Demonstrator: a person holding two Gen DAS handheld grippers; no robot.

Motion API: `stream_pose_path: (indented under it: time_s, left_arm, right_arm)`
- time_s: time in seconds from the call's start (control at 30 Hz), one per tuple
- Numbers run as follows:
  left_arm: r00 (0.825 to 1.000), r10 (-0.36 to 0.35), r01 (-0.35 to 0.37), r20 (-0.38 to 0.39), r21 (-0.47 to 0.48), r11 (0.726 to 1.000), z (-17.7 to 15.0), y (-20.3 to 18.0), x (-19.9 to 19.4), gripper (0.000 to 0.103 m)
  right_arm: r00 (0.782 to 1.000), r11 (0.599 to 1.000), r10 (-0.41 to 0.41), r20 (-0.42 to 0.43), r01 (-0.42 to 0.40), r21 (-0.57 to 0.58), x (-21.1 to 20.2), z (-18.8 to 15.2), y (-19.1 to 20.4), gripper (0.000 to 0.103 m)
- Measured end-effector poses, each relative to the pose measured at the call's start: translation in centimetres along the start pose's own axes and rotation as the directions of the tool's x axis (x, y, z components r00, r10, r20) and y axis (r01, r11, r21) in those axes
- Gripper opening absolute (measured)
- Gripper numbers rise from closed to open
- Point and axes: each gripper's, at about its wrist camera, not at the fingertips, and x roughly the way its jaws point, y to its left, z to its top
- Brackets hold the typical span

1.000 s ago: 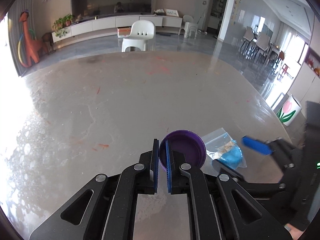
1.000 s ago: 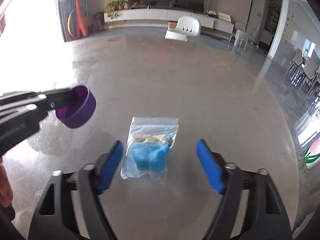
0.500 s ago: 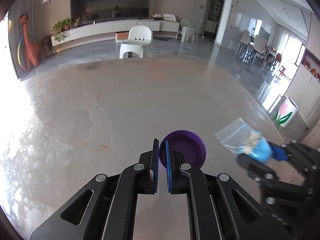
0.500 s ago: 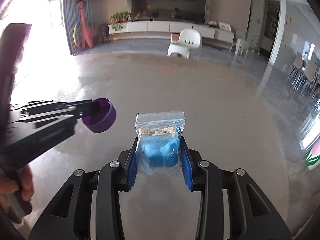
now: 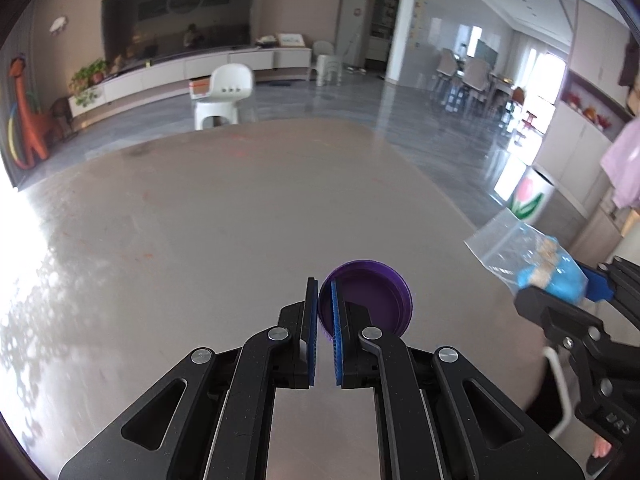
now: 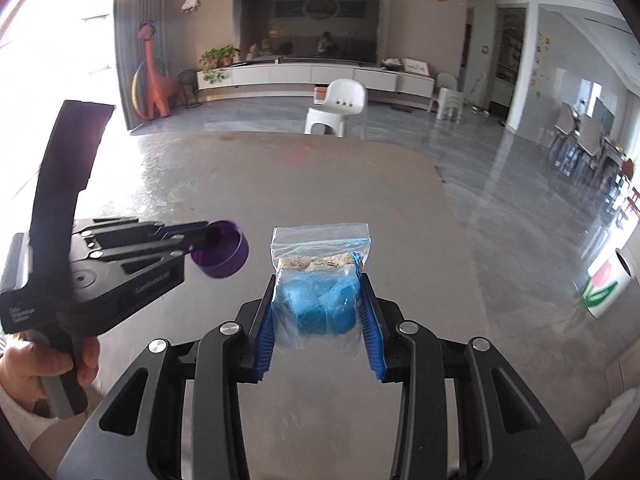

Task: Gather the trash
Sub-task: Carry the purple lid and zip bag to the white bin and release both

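My left gripper is shut on the rim of a purple plastic lid and holds it above the brown table. The lid also shows in the right wrist view, at the tip of the left gripper. My right gripper is shut on a clear zip bag with blue material and beige crumbs inside, lifted off the table. In the left wrist view the bag and the right gripper are at the right edge.
A white bin with a tulip picture stands on the floor right of the table; it also shows in the right wrist view. A white plastic chair stands beyond the table's far edge. The table's right edge is close.
My right gripper closed on the zip bag and lifted it off the table. My left gripper kept the purple lid and rose a little.
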Motion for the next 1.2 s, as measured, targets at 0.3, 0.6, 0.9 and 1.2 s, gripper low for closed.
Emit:
stream_pose_path:
  time_s: [0.3, 0.6, 0.9, 1.2]
  left_arm:
    - [0.998, -0.066, 0.064, 0.014, 0.089, 0.994, -1.9, -8.8, -3.9, 0.006]
    - [0.992, -0.128, 0.126, 0.005, 0.165, 0.978, -4.1, -16.2, -5.7, 0.006]
    - [0.977, -0.205, 0.214, -0.064, 0.220, 0.952, -6.4, -22.4, -5.3, 0.006]
    - [0.956, -0.259, 0.290, -0.140, 0.300, 0.909, -8.1, -28.0, -4.2, 0.006]
  right_arm:
    - [0.997, 0.996, -0.068, 0.021, 0.067, 0.061, -6.3, -4.6, -4.2, 0.038]
    - [0.992, 0.986, -0.122, 0.038, 0.117, 0.118, -9.9, -7.8, -8.1, 0.038]
    - [0.980, 0.966, -0.196, 0.011, 0.192, 0.171, -12.1, -11.4, -12.3, 0.038]
    - [0.971, 0.941, -0.236, -0.048, 0.241, 0.236, -13.0, -15.8, -15.9, 0.038]
